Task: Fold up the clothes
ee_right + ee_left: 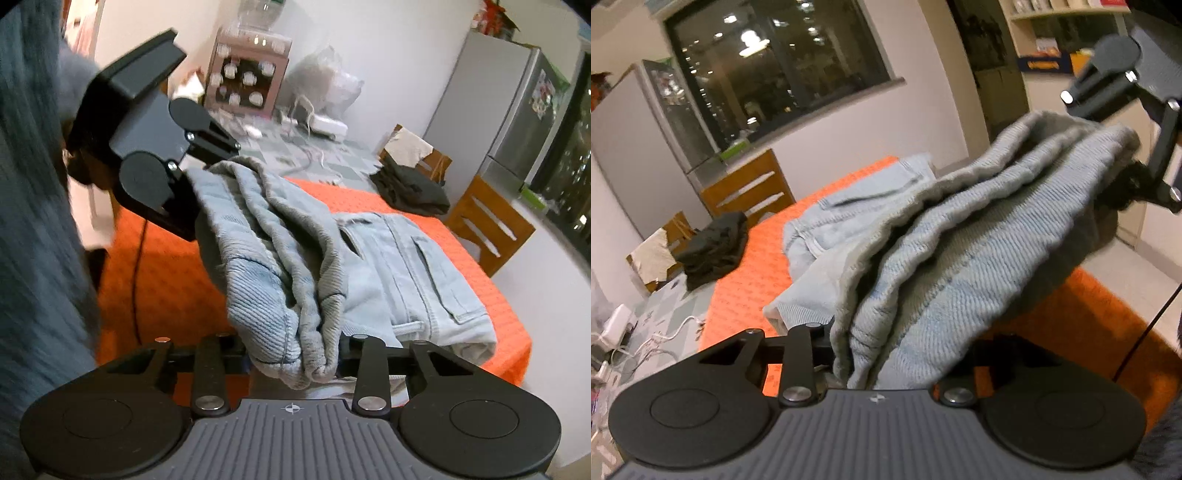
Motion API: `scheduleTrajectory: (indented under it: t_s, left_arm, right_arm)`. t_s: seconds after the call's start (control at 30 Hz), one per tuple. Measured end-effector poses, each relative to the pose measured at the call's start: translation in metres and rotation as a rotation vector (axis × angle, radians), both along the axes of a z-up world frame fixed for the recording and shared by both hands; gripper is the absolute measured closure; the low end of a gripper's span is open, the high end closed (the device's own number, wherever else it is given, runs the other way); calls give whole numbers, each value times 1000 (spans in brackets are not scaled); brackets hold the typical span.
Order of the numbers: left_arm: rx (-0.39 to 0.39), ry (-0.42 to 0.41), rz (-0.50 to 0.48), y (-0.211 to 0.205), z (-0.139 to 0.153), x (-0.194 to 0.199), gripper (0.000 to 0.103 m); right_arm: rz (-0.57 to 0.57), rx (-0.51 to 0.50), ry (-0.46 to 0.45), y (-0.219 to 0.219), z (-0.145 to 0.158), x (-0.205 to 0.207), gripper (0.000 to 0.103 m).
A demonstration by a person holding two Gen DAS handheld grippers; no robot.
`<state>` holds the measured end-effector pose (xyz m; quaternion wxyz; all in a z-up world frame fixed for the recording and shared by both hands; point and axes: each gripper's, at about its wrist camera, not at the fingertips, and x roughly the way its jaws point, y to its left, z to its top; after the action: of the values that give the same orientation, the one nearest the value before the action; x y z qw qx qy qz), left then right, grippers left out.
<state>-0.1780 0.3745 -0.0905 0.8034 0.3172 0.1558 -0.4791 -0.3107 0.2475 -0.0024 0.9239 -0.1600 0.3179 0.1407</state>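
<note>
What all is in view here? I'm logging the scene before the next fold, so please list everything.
jeans: one pair, light blue denim, partly lying on the table, one bunched end lifted between both grippers
orange cloth: one, covers the table under the jeans
dark garment: one, black, heaped at the far end of the table
wooden chairs: two, brown, beside the table
fridge: one, silver-grey, by the wall
window: one, dark, reflecting ceiling lights
chargers and cables: several, white, on the checked surface past the cloth
left gripper: black, fingers hidden in denim
right gripper: black, closed on the bunched denim
</note>
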Motion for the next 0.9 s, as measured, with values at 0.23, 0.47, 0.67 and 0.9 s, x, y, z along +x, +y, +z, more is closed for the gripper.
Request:
scheduleTrajectory:
  t_s: [0.23,0.47,0.67,0.9]
  left_arm:
    - [10,50,4,16,19,-13,65]
    - [15,139,30,5,34,4,65]
    - [-10,215,45,-13,58,33,65]
    - [-4,288,72,-61,92,81,65]
  right_arm:
    - [-51,68,-10,-1,18,-3,65]
    - [-149,115,-17,-19,26,15,65]
    - [-252,203,-38,-49,37,41,65]
    - [-381,381,7,-113,42,96,65]
